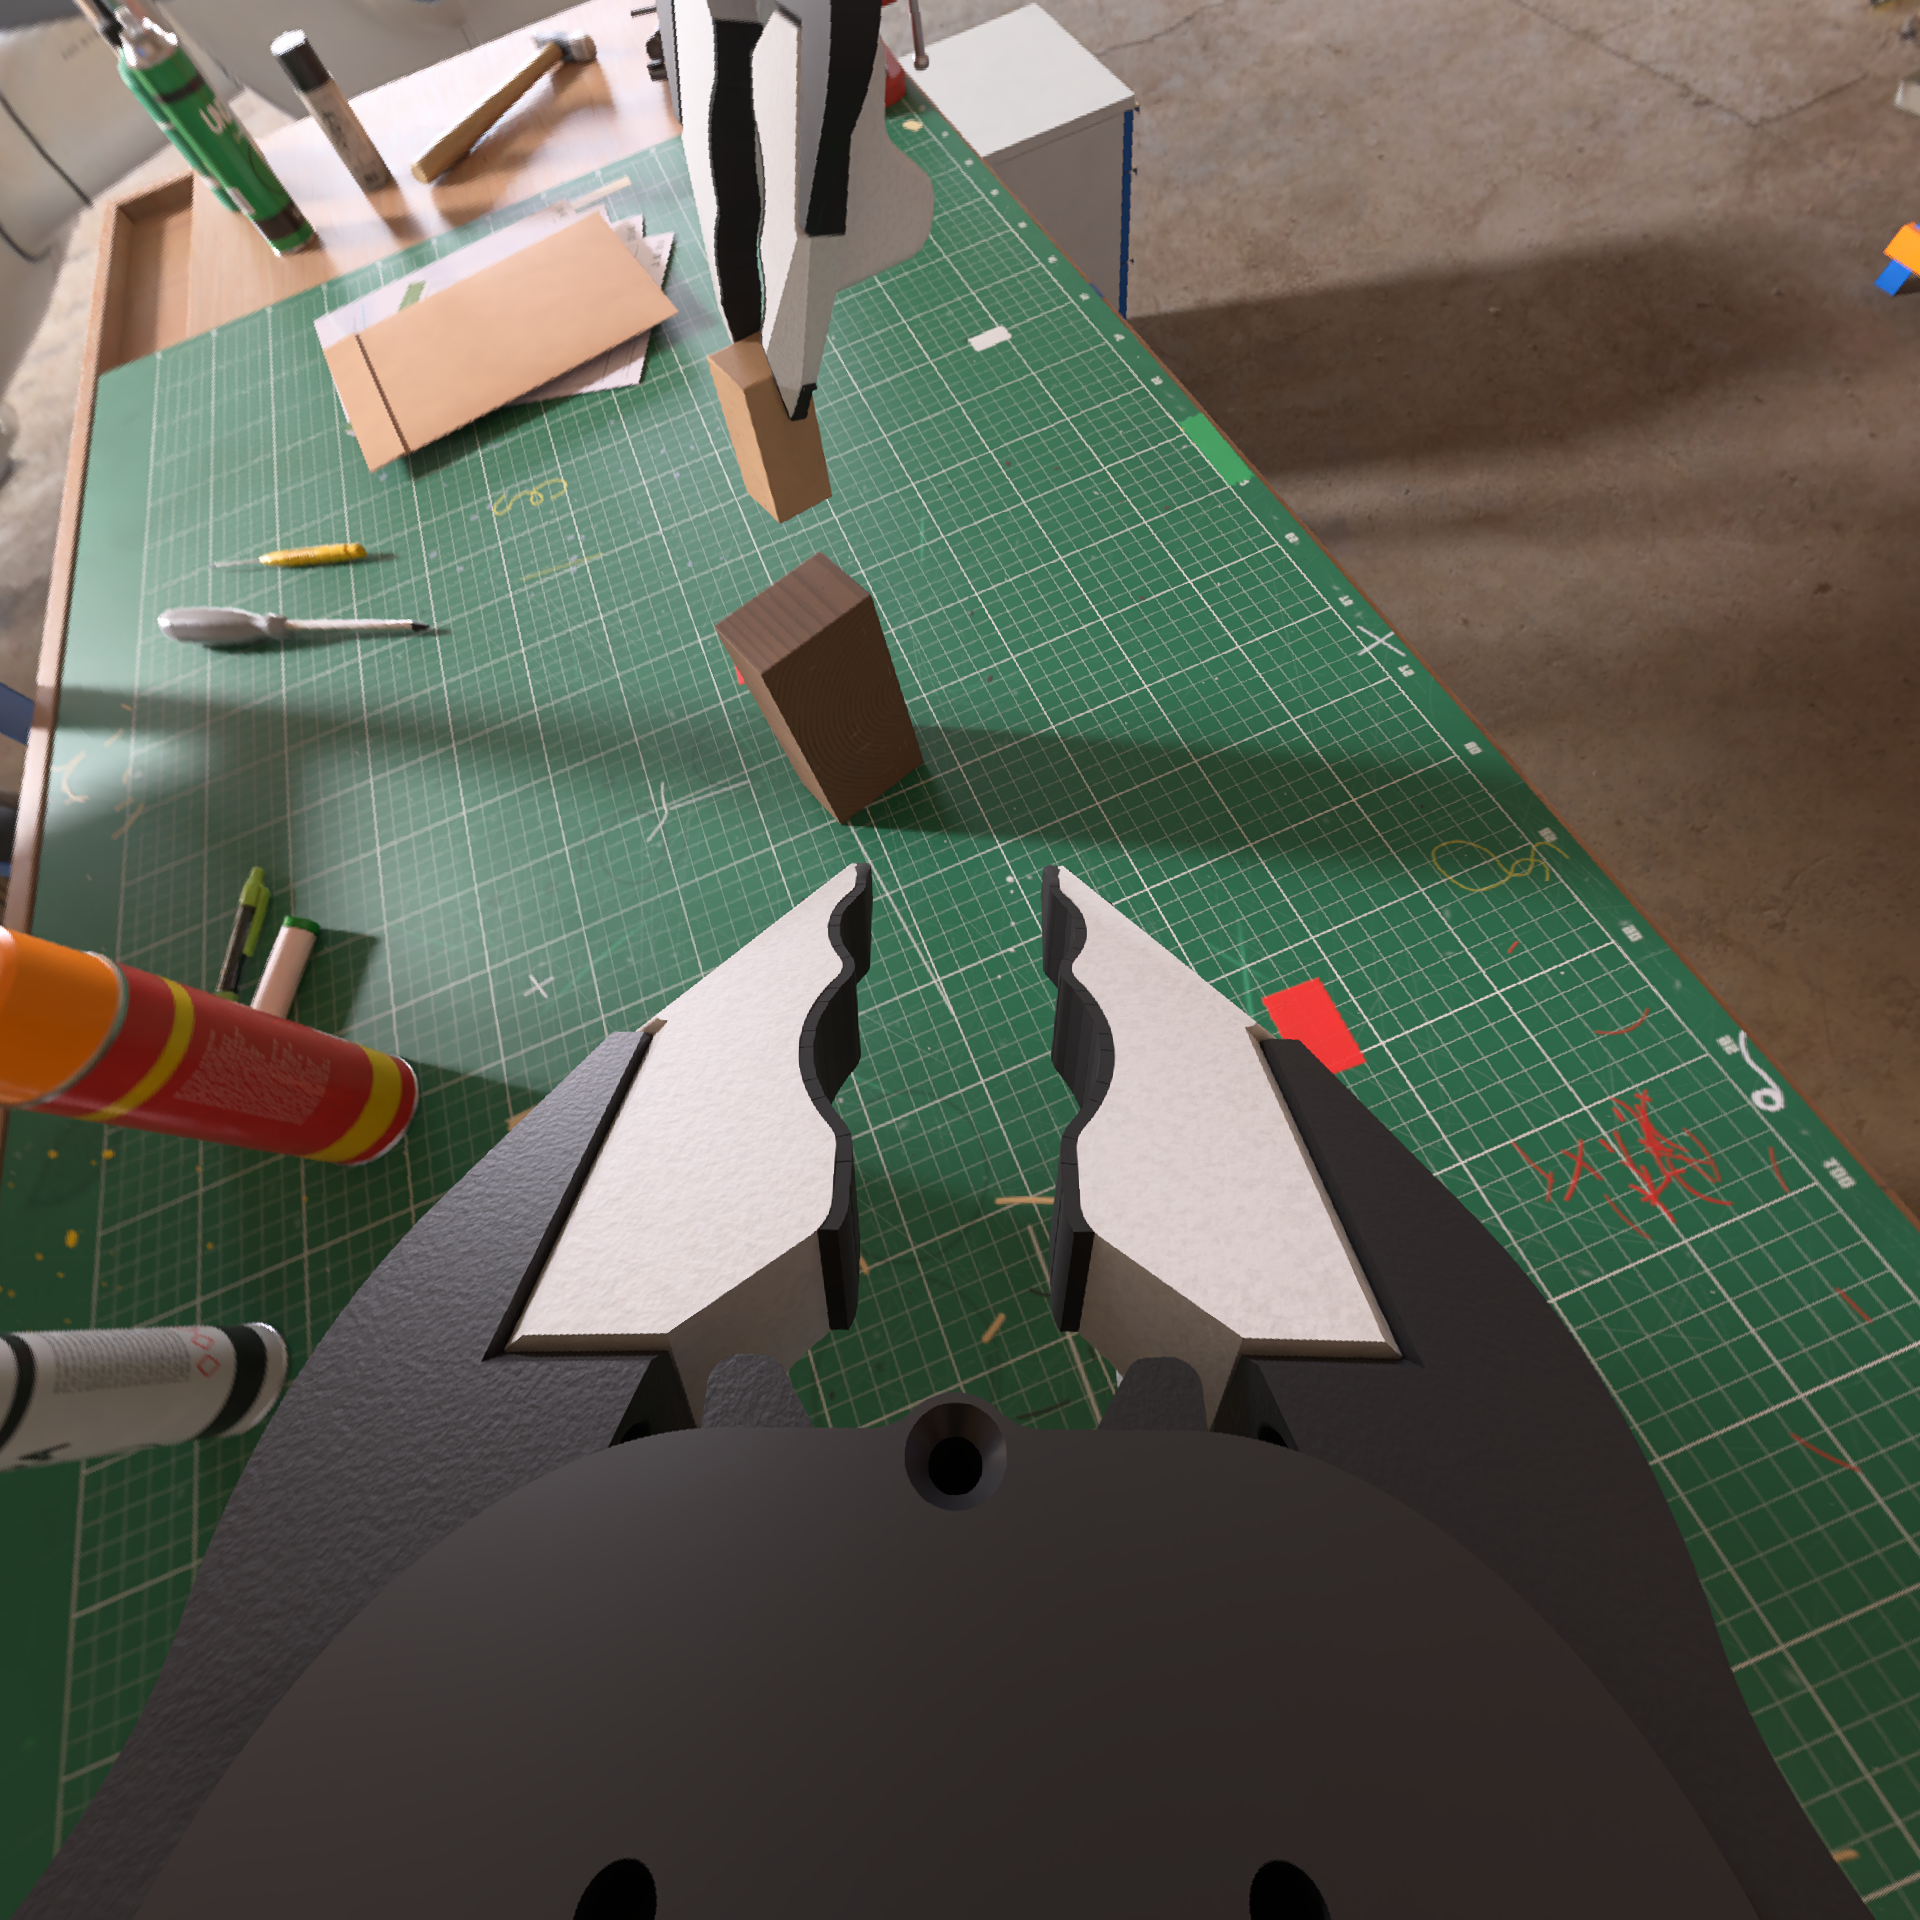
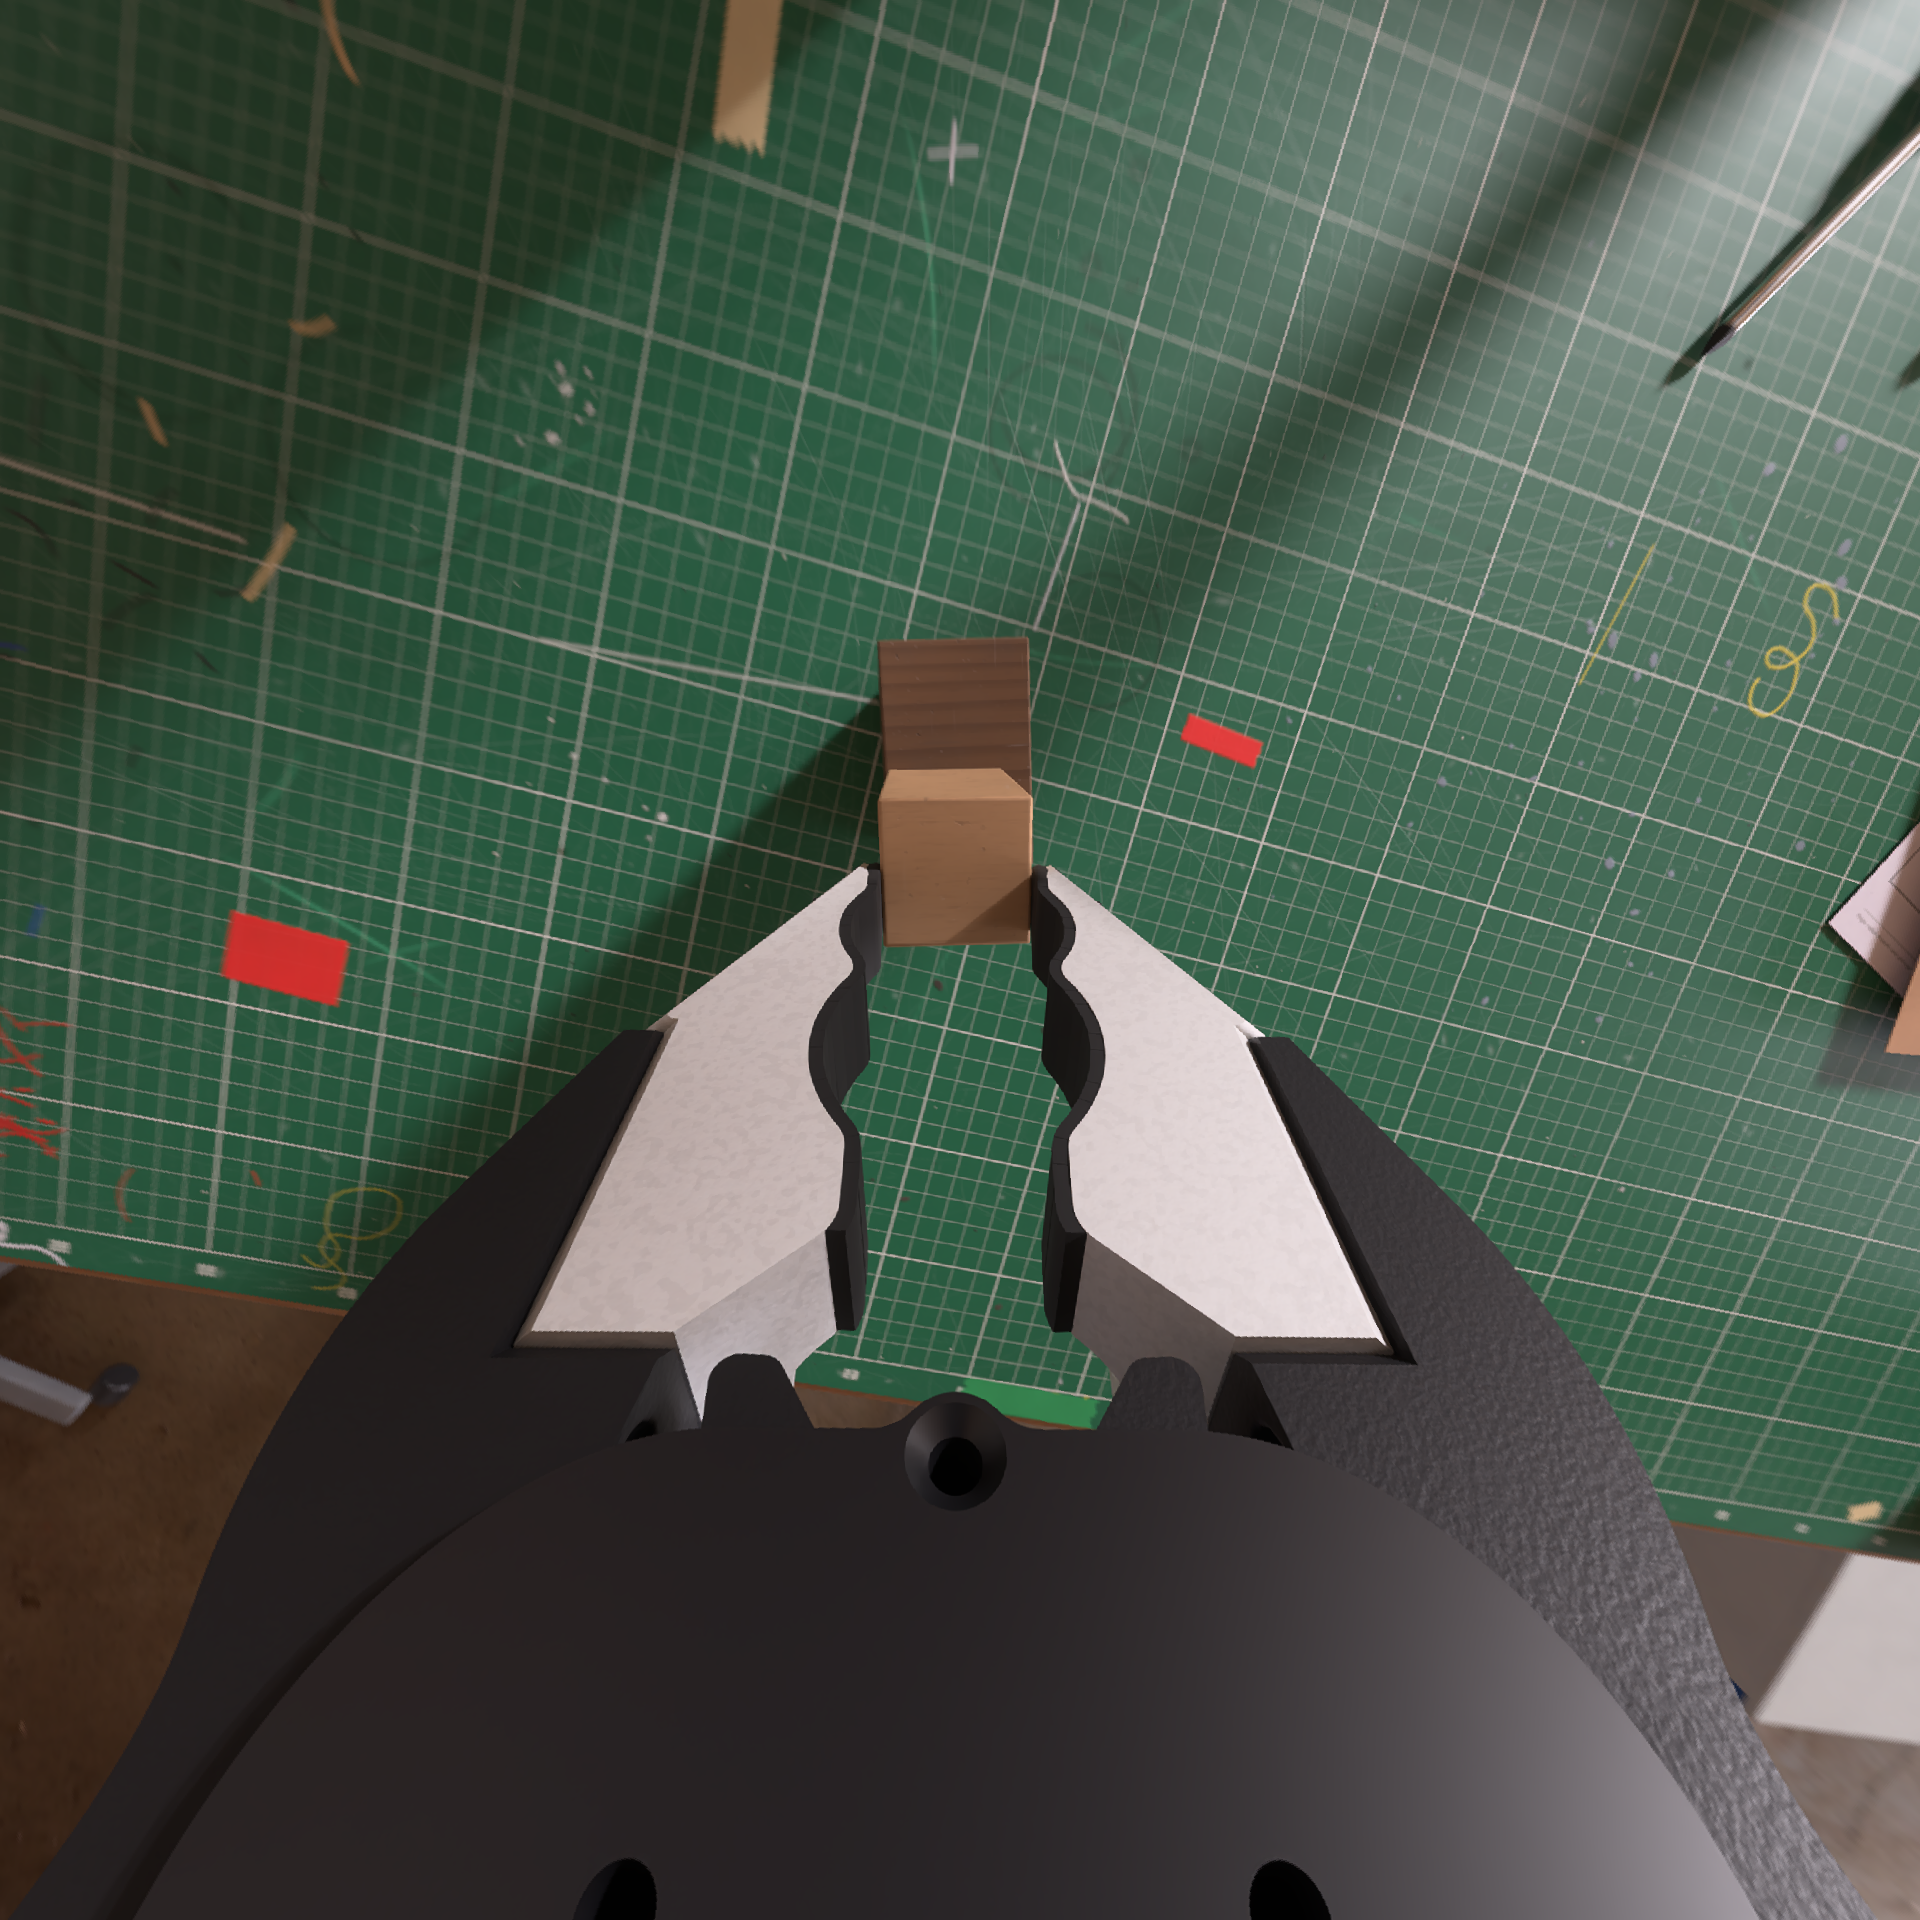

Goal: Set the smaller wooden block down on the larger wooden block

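The larger, dark brown wooden block [image 1: 821, 686] stands upright on the green cutting mat [image 1: 623, 935]; it also shows in the right wrist view [image 2: 951, 701]. My right gripper [image 2: 956, 904] is shut on the smaller, light wooden block [image 2: 954, 868] at its fingertips. In the left wrist view that gripper [image 1: 774, 395] comes down from above and holds the small block [image 1: 774, 442] in the air, above and just beyond the large block, apart from it. My left gripper [image 1: 956, 894] is open and empty, low over the mat in front of the large block.
An orange-red can [image 1: 197, 1060], a white tube [image 1: 135, 1387], markers [image 1: 260, 945], a screwdriver [image 1: 281, 625] and a yellow tool [image 1: 312, 556] lie at the left. Cardboard [image 1: 488, 332], a green can [image 1: 208, 135] and a hammer [image 1: 499, 99] sit at the back. The mat's edge [image 1: 1455, 748] drops to the floor on the right.
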